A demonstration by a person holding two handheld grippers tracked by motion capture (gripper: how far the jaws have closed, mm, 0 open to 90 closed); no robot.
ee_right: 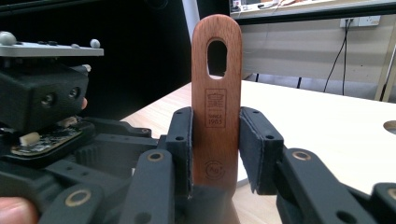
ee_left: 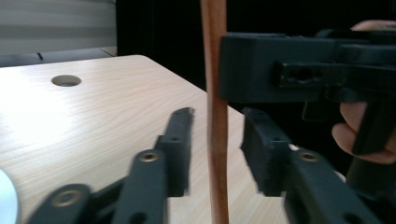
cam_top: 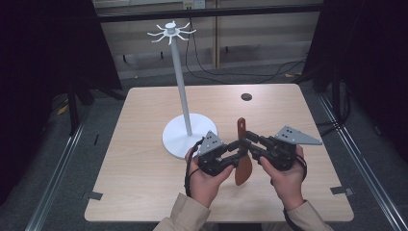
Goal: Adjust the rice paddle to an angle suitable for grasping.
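Note:
A wooden spatula (cam_top: 244, 168) stands upright above the table, its handle with the hanging hole (ee_right: 216, 70) on top and the blade below. My right gripper (ee_right: 215, 149) is shut on the flat handle, one pad against each side edge. In the high view it (cam_top: 247, 143) reaches in from the right. My left gripper (cam_top: 236, 155) comes from the left, lower on the spatula. In the left gripper view the handle (ee_left: 217, 140) is edge-on between the left gripper's (ee_left: 217, 142) pads, with a gap on both sides.
A white hook stand (cam_top: 184, 96) rises from a round base (cam_top: 175, 139) just left of the hands, with hooks at its top (cam_top: 170, 31). The wooden table (cam_top: 144, 192) has a small round hole (cam_top: 246, 96) toward the back. Dark curtains flank both sides.

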